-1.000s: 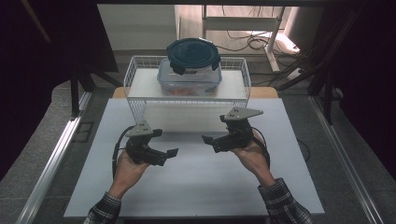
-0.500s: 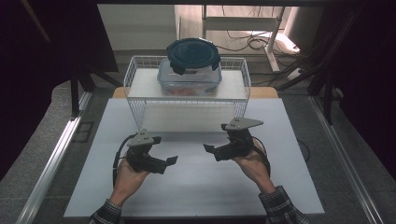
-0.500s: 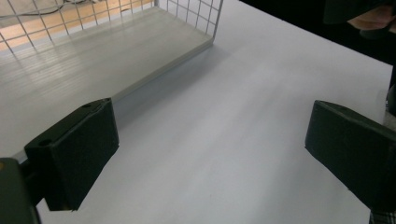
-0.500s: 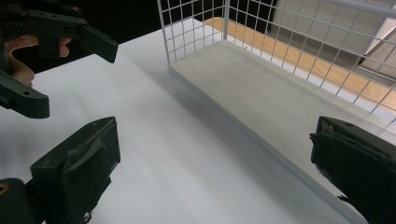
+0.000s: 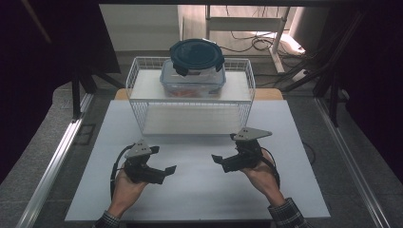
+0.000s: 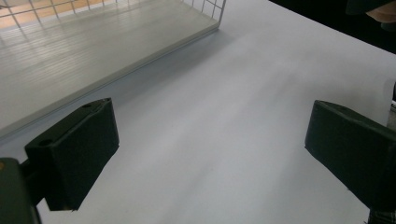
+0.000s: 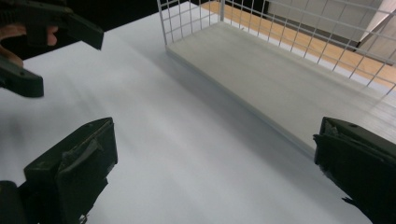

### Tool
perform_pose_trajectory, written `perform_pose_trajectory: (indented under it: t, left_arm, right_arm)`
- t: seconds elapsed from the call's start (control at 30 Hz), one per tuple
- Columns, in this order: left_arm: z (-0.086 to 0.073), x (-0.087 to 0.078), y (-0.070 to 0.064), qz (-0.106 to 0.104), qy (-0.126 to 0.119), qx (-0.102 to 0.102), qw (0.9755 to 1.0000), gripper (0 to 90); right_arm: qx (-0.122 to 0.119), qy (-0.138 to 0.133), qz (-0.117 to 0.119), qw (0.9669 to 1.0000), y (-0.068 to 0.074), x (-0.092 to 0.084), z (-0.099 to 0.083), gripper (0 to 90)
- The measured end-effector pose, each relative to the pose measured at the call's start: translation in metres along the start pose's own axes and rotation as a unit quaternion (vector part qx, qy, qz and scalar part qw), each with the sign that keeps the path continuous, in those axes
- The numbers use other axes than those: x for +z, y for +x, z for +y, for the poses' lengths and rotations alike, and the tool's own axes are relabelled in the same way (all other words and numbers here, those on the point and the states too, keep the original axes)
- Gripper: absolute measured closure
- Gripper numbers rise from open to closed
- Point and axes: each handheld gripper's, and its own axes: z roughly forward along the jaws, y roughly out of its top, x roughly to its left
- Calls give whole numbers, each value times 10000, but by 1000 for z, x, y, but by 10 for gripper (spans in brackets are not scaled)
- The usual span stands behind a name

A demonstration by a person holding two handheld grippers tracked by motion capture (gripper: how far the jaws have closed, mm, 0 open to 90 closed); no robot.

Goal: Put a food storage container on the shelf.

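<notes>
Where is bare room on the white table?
Free: the white tabletop between the left gripper and right gripper, and the strip before the white wire basket. Crowded: the basket's top, under the lidded clear plastic container.

1. A grey floor (image 5: pixel 47 156) lies to either side of the table
2. A metal rail (image 5: pixel 57 156) runs along the table's left side, another along its right (image 5: pixel 349 161)
3. Cables (image 5: pixel 256 42) trail on the floor beyond the table
4. A white frame (image 5: pixel 247 21) stands at the back

A person is wearing plaid sleeves (image 5: pixel 285 214), gripping a black left gripper (image 5: pixel 165 171) and right gripper (image 5: pixel 217 160), each carrying a grey triangular plate and black cable.
</notes>
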Motion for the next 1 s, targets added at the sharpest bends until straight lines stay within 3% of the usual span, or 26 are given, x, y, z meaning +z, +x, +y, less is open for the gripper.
perform_pose_trajectory:
  t: [0.23, 1.0]
  left_arm:
    - [-11, -13, 1, 104, -63, -80, 9999, 22]
    - [-42, -33, 5, 487, 37, -104, 9988, 22]
  right_arm:
    - [-82, 95, -77, 9999, 1, -10, -13, 0]
    - [164, 107, -531, 9984, -6, -39, -55, 0]
